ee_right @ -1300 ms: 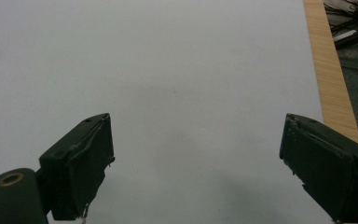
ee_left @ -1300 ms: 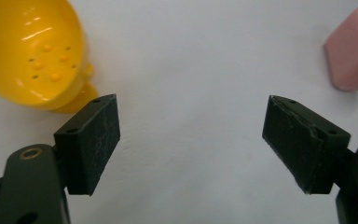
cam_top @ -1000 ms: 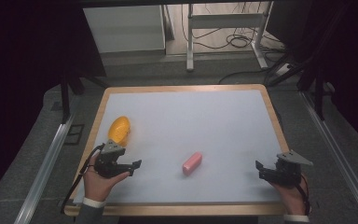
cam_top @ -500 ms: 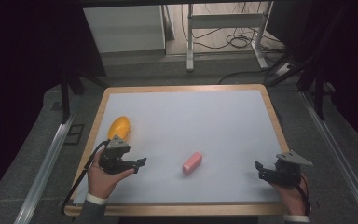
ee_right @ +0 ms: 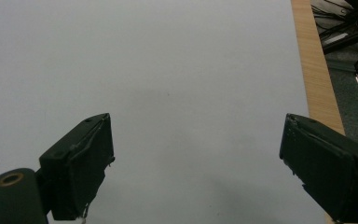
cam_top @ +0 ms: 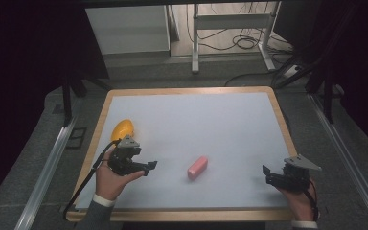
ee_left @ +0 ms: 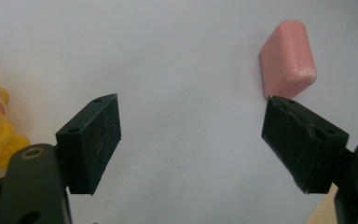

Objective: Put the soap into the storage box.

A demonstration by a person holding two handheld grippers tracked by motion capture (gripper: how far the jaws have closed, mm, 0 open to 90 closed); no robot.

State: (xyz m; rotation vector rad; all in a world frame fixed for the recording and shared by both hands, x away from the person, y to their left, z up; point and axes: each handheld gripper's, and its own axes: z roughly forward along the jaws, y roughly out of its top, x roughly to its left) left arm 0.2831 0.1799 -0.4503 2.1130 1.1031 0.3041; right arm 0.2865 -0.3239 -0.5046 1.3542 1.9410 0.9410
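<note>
We hold both tongs spread and empty: left tongs (cam_top: 149,166) near the pink block (cam_top: 197,167), right tongs (cam_top: 265,171) over the bare table (cam_top: 211,120).

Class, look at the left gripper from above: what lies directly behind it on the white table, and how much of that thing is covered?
Behind the left gripper lies a rounded yellow toy. Its far part shows; its near edge is covered by the gripper's grey plate.

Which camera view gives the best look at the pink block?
The left gripper view: the pink block is large and sharp there, with its rounded edges and a pale scuff visible. The high view shows it small, lying on the white table between the two grippers. The right gripper view faces bare table.
</note>
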